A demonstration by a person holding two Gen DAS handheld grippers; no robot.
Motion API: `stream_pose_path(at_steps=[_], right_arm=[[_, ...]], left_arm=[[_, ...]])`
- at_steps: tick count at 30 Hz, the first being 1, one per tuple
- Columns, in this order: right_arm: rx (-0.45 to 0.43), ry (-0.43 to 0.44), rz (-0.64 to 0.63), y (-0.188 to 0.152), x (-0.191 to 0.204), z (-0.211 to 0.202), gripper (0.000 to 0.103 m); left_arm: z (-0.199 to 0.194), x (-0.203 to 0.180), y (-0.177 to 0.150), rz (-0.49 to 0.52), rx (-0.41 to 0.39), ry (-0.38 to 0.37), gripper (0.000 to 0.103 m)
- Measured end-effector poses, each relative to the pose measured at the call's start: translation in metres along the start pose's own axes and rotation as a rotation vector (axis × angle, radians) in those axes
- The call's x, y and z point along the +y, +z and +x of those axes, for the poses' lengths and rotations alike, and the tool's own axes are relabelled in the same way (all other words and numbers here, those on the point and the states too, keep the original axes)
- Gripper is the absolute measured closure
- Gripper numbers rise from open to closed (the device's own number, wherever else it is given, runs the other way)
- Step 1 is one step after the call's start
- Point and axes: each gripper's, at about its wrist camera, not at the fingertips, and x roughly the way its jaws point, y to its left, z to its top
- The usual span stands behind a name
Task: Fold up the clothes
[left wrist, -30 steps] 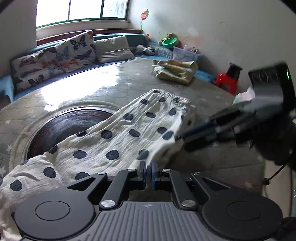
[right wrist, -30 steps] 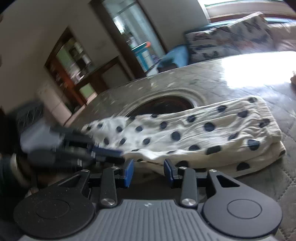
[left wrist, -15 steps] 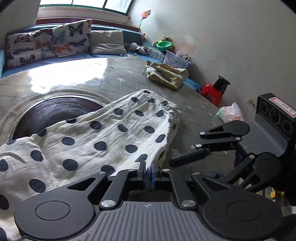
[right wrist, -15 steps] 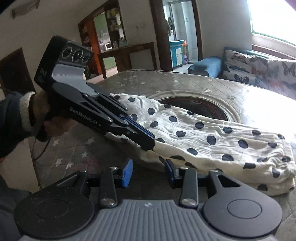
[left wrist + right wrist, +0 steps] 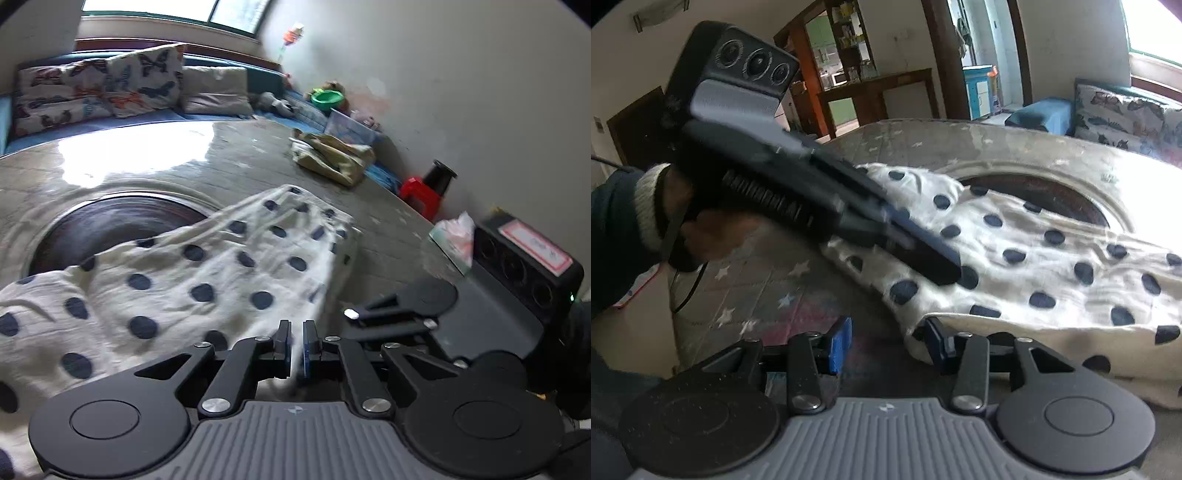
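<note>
- Nothing legible in either view
- right gripper (image 5: 354,314) as seen from the left wrist: housing carries a white label with red border (image 5: 533,248); there are marks on it, too blurred to read
- left gripper (image 5: 945,271) as seen from the right wrist: white lettering along its side (image 5: 764,197), smeared by motion blur, no characters resolve
- Small round emblem moulded on the grey ribbed body at the bottom of each view (image 5: 294,410) (image 5: 885,407): a symbol, not text
</note>
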Motion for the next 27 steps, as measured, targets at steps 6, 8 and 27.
stream_pose_path(at_steps=[6,8,27], right_arm=[[-0.031,-0.018,0.099,-0.003,-0.012,-0.001,0.058],[-0.027,0.018,0.131,-0.003,-0.014,0.004,0.057],[-0.108,-0.164,0.151,0.010,-0.025,-0.053,0.058]], left_arm=[[-0.016,0.016,-0.007,0.005,-0.028,0.098,0.095],[-0.019,0.021,-0.011,0.003,-0.018,0.126,0.095],[-0.018,0.015,-0.033,0.073,-0.012,0.185,0.091]])
